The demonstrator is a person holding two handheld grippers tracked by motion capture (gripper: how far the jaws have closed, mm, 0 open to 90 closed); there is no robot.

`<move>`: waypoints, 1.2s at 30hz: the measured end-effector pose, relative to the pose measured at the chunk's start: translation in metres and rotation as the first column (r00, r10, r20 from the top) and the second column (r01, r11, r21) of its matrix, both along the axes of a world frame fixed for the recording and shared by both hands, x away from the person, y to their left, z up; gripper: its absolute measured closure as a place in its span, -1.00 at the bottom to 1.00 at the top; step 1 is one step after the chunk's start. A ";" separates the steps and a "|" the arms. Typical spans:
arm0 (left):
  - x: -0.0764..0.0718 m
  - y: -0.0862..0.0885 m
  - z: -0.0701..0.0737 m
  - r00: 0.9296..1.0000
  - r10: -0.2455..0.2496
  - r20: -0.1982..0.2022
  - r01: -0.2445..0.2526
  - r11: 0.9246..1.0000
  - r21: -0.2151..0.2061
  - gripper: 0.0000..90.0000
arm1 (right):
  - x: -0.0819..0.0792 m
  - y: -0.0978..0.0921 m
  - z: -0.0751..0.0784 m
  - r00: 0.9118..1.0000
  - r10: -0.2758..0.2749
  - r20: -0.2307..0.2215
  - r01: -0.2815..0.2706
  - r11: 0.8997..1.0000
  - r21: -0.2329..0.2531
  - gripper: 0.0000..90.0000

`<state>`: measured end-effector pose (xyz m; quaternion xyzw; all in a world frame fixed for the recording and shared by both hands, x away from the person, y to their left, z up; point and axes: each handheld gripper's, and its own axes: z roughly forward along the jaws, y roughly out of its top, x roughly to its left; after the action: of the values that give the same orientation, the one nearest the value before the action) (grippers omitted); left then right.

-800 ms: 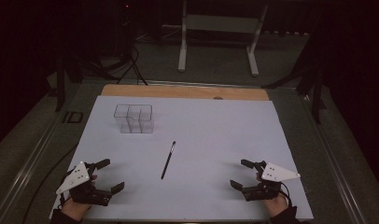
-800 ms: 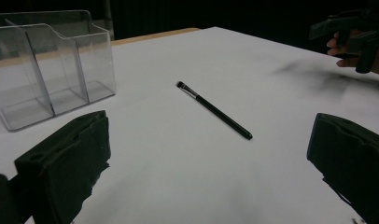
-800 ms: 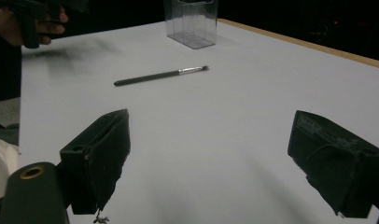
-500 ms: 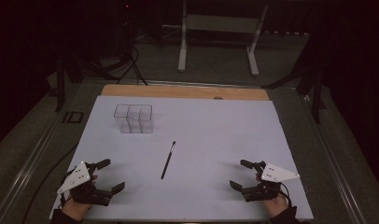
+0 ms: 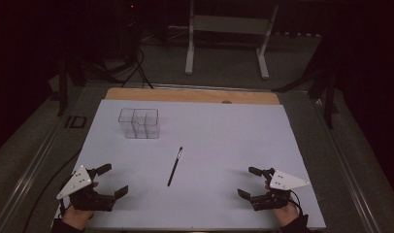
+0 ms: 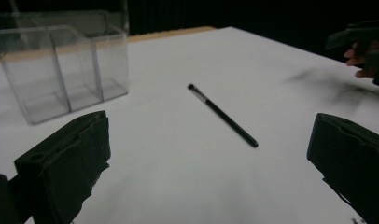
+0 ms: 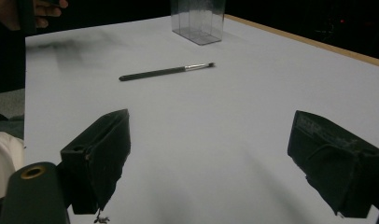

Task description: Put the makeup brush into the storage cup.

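Note:
A thin black makeup brush (image 5: 174, 166) (image 6: 222, 115) (image 7: 165, 72) lies flat near the middle of the white table sheet (image 5: 219, 131). A clear plastic organiser (image 5: 139, 123) (image 6: 57, 70) (image 7: 198, 18) with several compartments stands upright at the back left, nothing visible inside it. My left gripper (image 5: 107, 180) (image 6: 211, 158) rests open near the front left corner, nothing between its jaws. At the front right, my right gripper (image 5: 248, 182) (image 7: 215, 158) is open and holds nothing. Both are well apart from the brush.
A wooden strip (image 5: 195, 95) runs along the sheet's far edge. A white stand (image 5: 226, 34) and cables (image 5: 132, 68) sit on the dark floor beyond. A small dark object (image 5: 76, 121) lies left of the sheet.

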<state>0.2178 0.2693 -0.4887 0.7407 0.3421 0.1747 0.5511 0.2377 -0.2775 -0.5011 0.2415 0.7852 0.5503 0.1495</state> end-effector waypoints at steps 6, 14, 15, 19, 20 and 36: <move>-0.001 -0.007 0.011 0.999 -0.023 0.023 0.023 1.000 0.014 -0.98 | 0.000 0.000 0.000 1.000 -0.001 0.000 0.001 1.000 -0.001 -0.70; 0.003 -0.017 0.037 1.000 0.016 0.009 -0.017 0.999 0.050 -0.98 | 0.001 0.001 0.000 1.000 0.001 -0.007 -0.001 1.000 0.006 -0.70; 0.004 -0.018 0.039 1.000 0.021 0.008 -0.021 0.999 0.046 -0.98 | 0.001 0.001 0.000 1.000 0.001 -0.007 -0.001 1.000 0.005 -0.70; 0.007 -0.022 0.052 0.999 0.006 -0.031 -0.004 0.998 0.062 -0.98 | 0.001 0.001 0.000 1.000 0.002 -0.010 -0.002 1.000 0.005 -0.70; 0.008 -0.023 0.056 0.999 -0.004 -0.051 0.007 0.998 0.063 -0.98 | 0.001 0.001 0.000 1.000 0.003 -0.011 -0.003 1.000 0.006 -0.70; 0.036 -0.069 0.074 0.973 0.042 -0.226 0.011 0.973 0.228 -0.98 | 0.002 0.003 0.000 1.000 0.009 -0.010 -0.009 1.000 0.002 -0.70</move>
<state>0.2534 0.2008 -0.4143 0.8116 0.3870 0.1305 0.4178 0.2394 -0.2747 -0.5016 0.2406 0.7864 0.5508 0.1428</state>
